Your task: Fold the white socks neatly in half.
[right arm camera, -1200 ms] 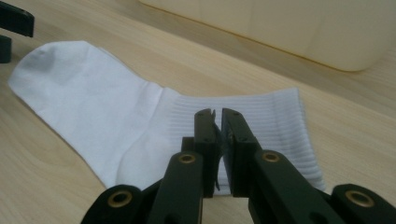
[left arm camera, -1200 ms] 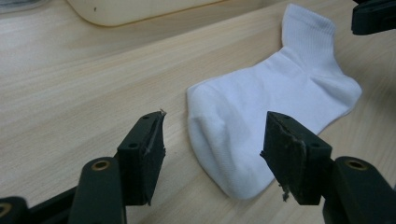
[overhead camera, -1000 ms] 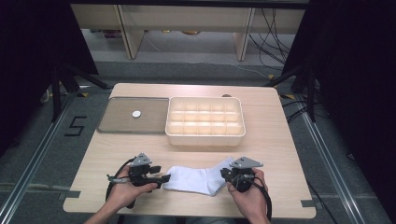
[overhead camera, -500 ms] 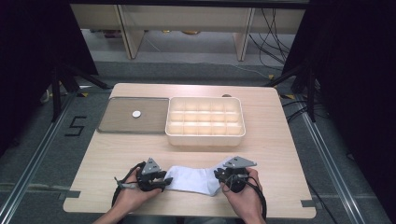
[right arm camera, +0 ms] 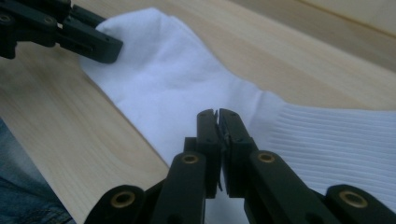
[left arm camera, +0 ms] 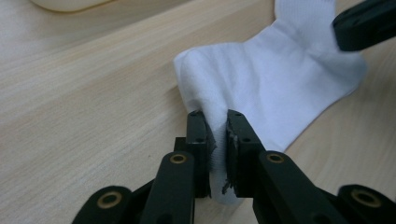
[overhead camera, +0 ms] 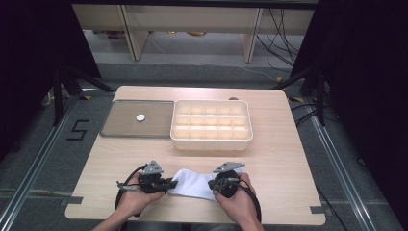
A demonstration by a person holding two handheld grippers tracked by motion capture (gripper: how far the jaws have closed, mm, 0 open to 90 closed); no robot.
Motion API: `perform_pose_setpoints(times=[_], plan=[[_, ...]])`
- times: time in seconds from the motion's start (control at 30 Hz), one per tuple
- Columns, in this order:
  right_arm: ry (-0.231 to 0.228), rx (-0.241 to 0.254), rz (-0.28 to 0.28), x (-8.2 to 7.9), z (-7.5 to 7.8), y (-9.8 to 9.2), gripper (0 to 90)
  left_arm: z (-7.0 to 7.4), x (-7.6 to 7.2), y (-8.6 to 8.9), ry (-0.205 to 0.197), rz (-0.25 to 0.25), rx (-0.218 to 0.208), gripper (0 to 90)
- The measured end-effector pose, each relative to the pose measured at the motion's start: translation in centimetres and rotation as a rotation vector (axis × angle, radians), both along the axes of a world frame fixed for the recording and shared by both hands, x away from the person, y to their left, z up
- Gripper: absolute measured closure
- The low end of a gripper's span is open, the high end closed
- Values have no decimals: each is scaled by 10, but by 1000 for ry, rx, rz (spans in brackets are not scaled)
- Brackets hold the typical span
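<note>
While grippers pinch sock (overhead camera: 196,183), tray (overhead camera: 211,144) stands beyond

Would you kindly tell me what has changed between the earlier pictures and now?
Both jaws have just been closing: the left hand-held gripper now pinches the white sock's end, and the right hand-held gripper has slid inward and shut on its ribbed part. The compartment box and flat lid stayed put.

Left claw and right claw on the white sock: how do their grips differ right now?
The left claw pinches a raised fold at the smooth end of the white fabric sock, cloth plainly bunched between its jaws. The right claw sits near the ribbed end, jaws almost touching, with only thin cloth between them, if any. Both have just been closing and rest low on the pale wooden table.
</note>
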State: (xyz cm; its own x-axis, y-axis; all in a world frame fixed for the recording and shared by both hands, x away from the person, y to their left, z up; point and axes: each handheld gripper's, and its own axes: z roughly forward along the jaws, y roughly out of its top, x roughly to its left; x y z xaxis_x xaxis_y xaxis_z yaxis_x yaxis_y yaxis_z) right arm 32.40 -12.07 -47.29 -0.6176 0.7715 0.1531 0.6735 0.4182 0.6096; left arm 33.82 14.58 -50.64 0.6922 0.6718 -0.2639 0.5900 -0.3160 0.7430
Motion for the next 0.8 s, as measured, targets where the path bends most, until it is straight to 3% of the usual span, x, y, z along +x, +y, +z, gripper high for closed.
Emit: perform_pose_setpoints(times=[0.03, 0.07, 0.2, 0.37, 0.5, 0.53, 0.8], plan=[[8, 3, 9, 1, -1, 4, 885, 1, 0, 0, 9, 1, -24, 805], [33, 16, 12, 4, -4, 11, 885, 4, 0, 1, 6, -8, -29, 802], [65, 16, 8, 10, -12, 20, 885, 11, -1, 2, 14, -11, -51, 799], [114, 34, -17, 14, -18, 27, 886, 16, 0, 0, 52, -31, -85, 797], [110, 28, -22, 17, -22, 28, 886, 19, 1, 0, 67, -41, -109, 796], [132, 28, -36, 17, -23, 30, 886, 22, 2, -1, 73, -40, -108, 796], [168, 64, -35, 20, -26, 33, 900, 31, 5, -6, 99, -39, -155, 799]])
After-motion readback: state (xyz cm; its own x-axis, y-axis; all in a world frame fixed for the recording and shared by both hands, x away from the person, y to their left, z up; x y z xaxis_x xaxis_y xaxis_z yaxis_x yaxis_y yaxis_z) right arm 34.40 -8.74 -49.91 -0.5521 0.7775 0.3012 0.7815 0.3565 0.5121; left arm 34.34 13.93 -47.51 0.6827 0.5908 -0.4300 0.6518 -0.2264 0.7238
